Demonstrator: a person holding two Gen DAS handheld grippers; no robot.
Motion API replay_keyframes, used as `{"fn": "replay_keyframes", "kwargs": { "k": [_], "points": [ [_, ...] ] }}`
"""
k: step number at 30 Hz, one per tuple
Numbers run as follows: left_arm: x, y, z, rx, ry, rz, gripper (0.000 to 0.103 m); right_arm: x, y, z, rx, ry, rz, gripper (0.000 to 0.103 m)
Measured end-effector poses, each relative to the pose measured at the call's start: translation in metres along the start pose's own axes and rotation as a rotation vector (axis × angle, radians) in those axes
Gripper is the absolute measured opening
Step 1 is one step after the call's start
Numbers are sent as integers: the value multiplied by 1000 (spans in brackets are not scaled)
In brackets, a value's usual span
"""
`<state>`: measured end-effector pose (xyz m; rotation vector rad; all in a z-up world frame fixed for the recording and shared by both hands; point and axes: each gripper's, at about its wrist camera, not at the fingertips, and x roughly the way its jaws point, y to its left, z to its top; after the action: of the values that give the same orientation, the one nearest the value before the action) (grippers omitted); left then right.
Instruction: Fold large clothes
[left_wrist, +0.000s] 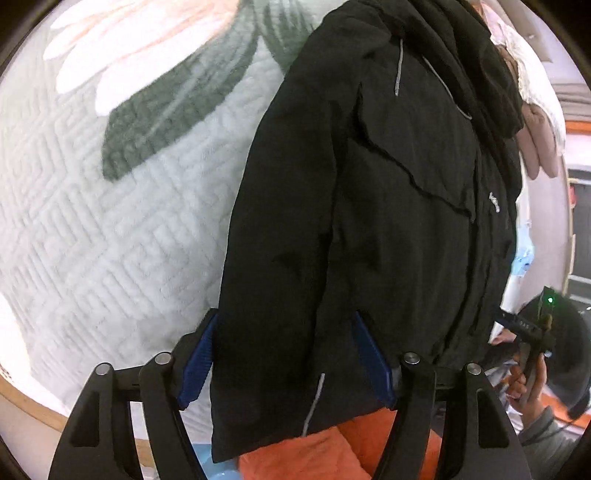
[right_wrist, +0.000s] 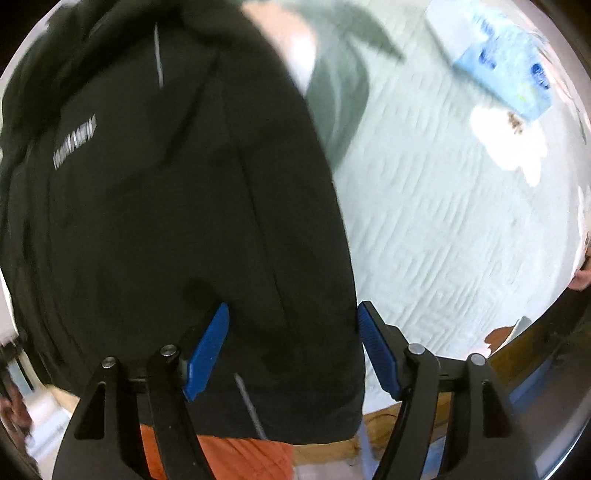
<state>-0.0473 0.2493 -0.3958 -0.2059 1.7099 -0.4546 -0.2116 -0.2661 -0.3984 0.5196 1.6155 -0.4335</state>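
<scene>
A black jacket (left_wrist: 388, 221) with grey zip pulls lies on the pale quilted bedspread (left_wrist: 110, 240). Its near hem runs between the blue pads of my left gripper (left_wrist: 284, 332), whose jaws stand wide apart around it. In the right wrist view the same black jacket (right_wrist: 166, 203), with a grey logo, fills the left half. Its hem lies between the pads of my right gripper (right_wrist: 291, 325), also wide apart. The view is blurred. The other hand-held gripper (left_wrist: 532, 328) shows at the far right of the left wrist view.
The bedspread (right_wrist: 443, 221) has a green leaf and pink petal print. A blue and white packet (right_wrist: 506, 62) lies at its far right. Orange fabric (left_wrist: 332, 454) sits below the jacket hem. A pink and cream garment (left_wrist: 535, 129) lies beyond the jacket. The wooden bed edge (right_wrist: 524, 343) curves at lower right.
</scene>
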Motion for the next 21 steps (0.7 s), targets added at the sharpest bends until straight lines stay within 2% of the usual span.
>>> {"fn": "replay_keyframes", "kwargs": {
  "k": [1,2,3,4,6,7,8,9,10,11,12,13,14,16,18,19,20,21],
  "points": [
    [-2,0,1,-17,-13,-11,44,2,-2,-5,-2,9,13,69],
    [3,-7,2,-44,-9,-64,15,1,-4,-10,0,14,36,61],
    [1,-7,1,-65,-3,-123,12,-2,-4,-13,-9,20,55,55],
    [-5,-11,-3,-68,-14,-182,12,-7,-10,-16,-25,24,67,49],
    [-9,-18,-10,-63,8,-283,13,-19,-9,-22,-81,28,107,47],
    [-8,-18,-12,-78,19,-340,16,-22,-11,-26,-108,35,117,47],
    [-6,-18,-13,-90,18,-350,17,-22,-13,-28,-132,49,126,47],
    [-5,-17,-13,-94,12,-331,17,-19,-15,-31,-146,67,137,47],
    [-1,-14,-13,-90,12,-289,23,-13,-19,-34,-152,92,143,49],
    [8,-13,-14,-90,28,-210,30,-5,-23,-37,-148,118,133,50],
    [17,-11,-16,-93,54,-150,31,3,-33,-40,-137,137,132,50],
    [25,-9,-19,-104,76,-135,31,9,-48,-45,-113,151,149,55],
    [24,-8,-20,-124,63,-150,31,13,-50,-48,-82,159,174,57],
    [22,-12,-21,-151,52,-164,31,12,-55,-52,-38,165,221,58],
    [18,-19,-23,-140,41,-171,30,7,-53,-47,-57,166,225,45],
    [13,-24,-23,-119,35,-181,22,-3,-37,-37,-74,163,230,32],
    [8,-33,-23,-90,28,-179,20,-13,-27,-35,-107,148,253,23],
    [4,-44,-22,-69,23,-180,19,-14,-19,-27,-131,132,262,19]
  ]
}}
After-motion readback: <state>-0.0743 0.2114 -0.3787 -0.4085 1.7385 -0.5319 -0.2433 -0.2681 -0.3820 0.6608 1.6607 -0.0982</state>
